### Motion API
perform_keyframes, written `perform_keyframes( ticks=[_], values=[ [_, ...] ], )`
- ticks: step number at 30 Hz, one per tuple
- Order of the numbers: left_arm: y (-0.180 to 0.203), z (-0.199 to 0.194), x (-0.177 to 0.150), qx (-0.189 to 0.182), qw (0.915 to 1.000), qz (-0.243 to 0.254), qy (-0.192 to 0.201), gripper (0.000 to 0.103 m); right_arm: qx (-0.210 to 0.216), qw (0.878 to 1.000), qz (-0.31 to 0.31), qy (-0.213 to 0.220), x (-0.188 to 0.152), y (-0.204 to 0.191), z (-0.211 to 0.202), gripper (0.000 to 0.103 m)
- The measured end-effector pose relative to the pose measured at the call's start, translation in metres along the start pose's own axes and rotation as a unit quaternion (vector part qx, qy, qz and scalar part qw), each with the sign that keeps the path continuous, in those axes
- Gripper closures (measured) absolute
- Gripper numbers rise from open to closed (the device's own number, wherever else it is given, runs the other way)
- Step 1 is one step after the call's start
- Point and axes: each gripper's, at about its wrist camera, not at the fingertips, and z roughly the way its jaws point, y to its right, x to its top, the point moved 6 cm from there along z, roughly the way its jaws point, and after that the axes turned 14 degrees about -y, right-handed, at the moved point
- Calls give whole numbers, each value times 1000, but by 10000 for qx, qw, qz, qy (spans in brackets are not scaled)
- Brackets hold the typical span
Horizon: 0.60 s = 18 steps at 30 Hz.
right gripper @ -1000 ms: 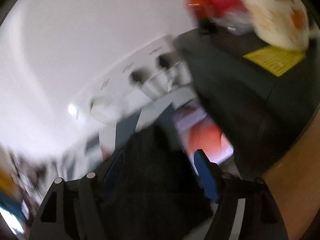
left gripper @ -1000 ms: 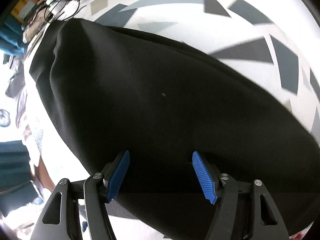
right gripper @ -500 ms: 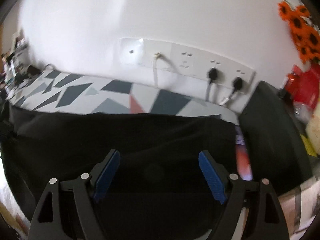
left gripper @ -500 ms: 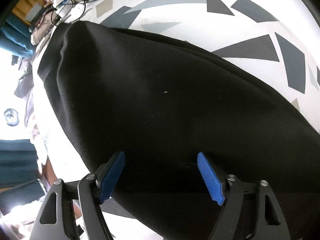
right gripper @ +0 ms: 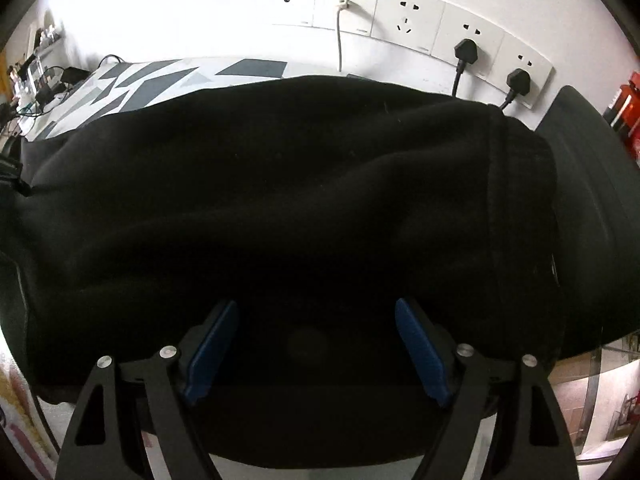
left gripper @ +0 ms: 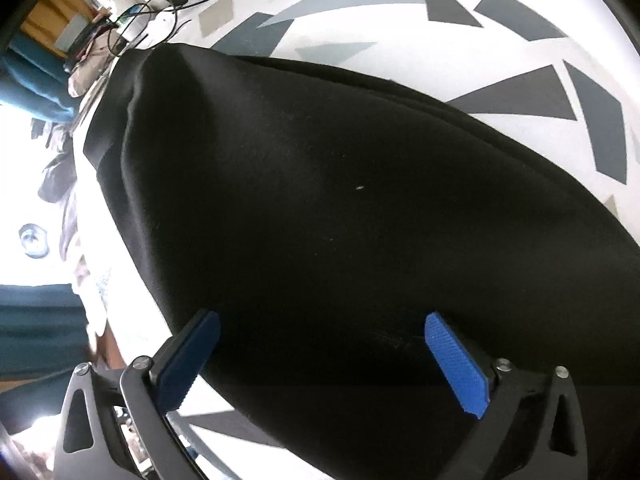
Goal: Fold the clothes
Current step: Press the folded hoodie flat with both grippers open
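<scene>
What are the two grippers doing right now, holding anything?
Left gripper: jaws opening wide above the black garment, holding nothing.
Right gripper: open over the same garment, holding nothing.

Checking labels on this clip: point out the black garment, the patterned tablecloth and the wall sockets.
black garment (left gripper: 340, 208): left wrist view, middle of the cloth.
patterned tablecloth (left gripper: 532, 52): left wrist view, bare white patch.
wall sockets (right gripper: 408, 14): right wrist view, unplugged socket plate.
</scene>
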Motion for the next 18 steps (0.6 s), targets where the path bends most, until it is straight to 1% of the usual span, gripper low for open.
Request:
perform_keyframes(
  ticks=[3,9,12,13,16,18],
  values=[
    [4,0,3,-127,9999,-17,-32,0,-16,10000,93,-14,1,0,-1,21],
    [18,-4,11,-179,9998,73,-30,0,-62,9998,166,-36,1,-1,-6,19],
    [26,-8,12,-200,9994,269,-103,0,-65,9997,237,-80,1,0,-6,19],
    [28,-11,11,-219,9991,361,-80,0,-71,9996,247,-108,2,0,-6,19],
    [34,-25,4,-309,9970,697,160,0,-21,9993,332,-160,6,0,-9,18],
    [38,-34,-1,-369,9946,920,320,0,121,9987,493,-33,14,-2,-18,17]
  ],
)
